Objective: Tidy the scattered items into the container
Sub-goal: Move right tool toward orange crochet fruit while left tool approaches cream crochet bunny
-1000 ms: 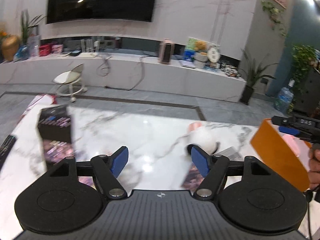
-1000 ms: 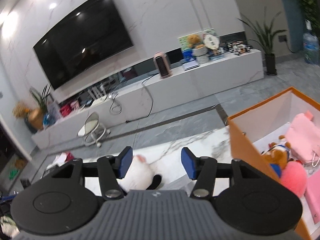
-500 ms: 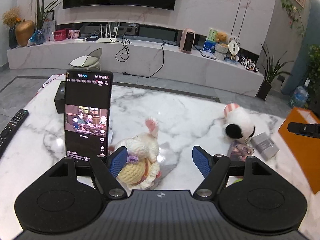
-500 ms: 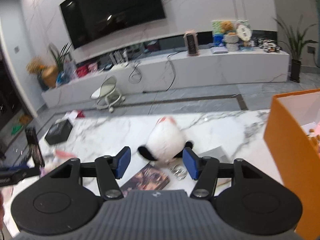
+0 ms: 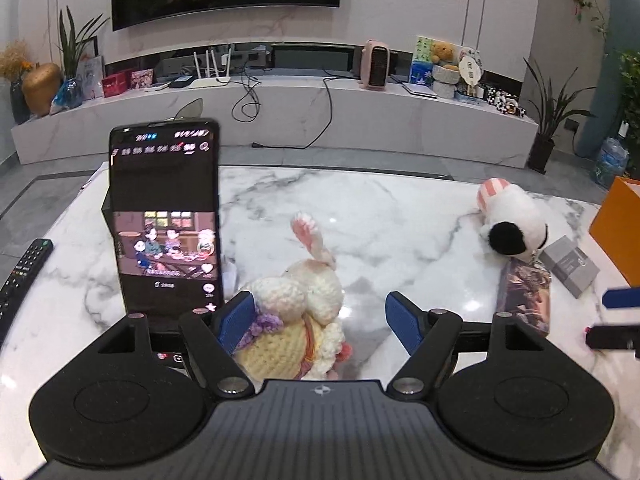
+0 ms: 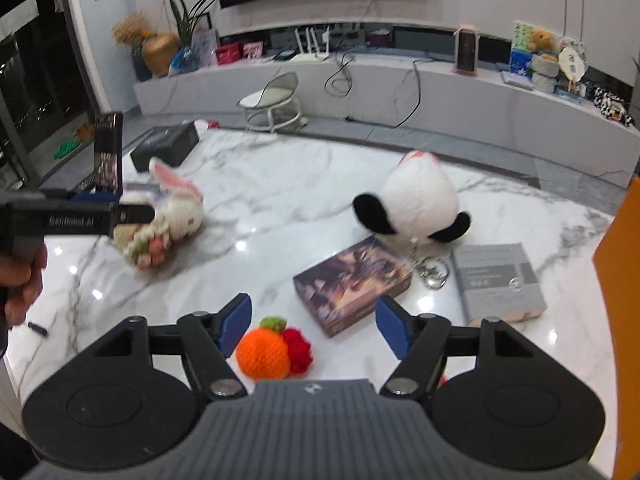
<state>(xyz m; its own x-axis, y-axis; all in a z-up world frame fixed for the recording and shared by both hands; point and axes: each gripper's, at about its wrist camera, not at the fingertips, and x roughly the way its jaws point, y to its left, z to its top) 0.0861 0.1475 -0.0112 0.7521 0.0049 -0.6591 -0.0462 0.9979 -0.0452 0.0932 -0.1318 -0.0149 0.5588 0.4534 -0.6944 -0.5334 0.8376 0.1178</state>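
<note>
On the worktop: your two claws hang over the white marble worktop [image 5: 380, 208], both tilted downward.
Left claw: your left claw [image 5: 320, 322] stands spread, its jaws having just been opening; the crocheted rabbit [image 5: 304, 312] lies between them, close against the left pad, clear of the right one.
Right claw: your right claw [image 6: 314, 322] is spread too, jaws just been opening; the orange crocheted fruit [image 6: 264, 350] with its red bit sits low between the pads, touched by neither.
Container: the orange box [image 6: 618, 264] stands at the worktop's right edge, well apart from the rabbit.
Panda toy: the black-and-white plush [image 6: 416, 204] lies toward the right side, resting against the picture box [image 6: 352, 284]; a key ring [image 6: 430, 270] lies between that box and the grey booklet [image 6: 498, 280].
Left edge: a remote control [image 5: 24, 276] lies there; a phone [image 5: 166, 220] stands upright with its screen lit.
Far left corner: a black box [image 6: 164, 146].
</note>
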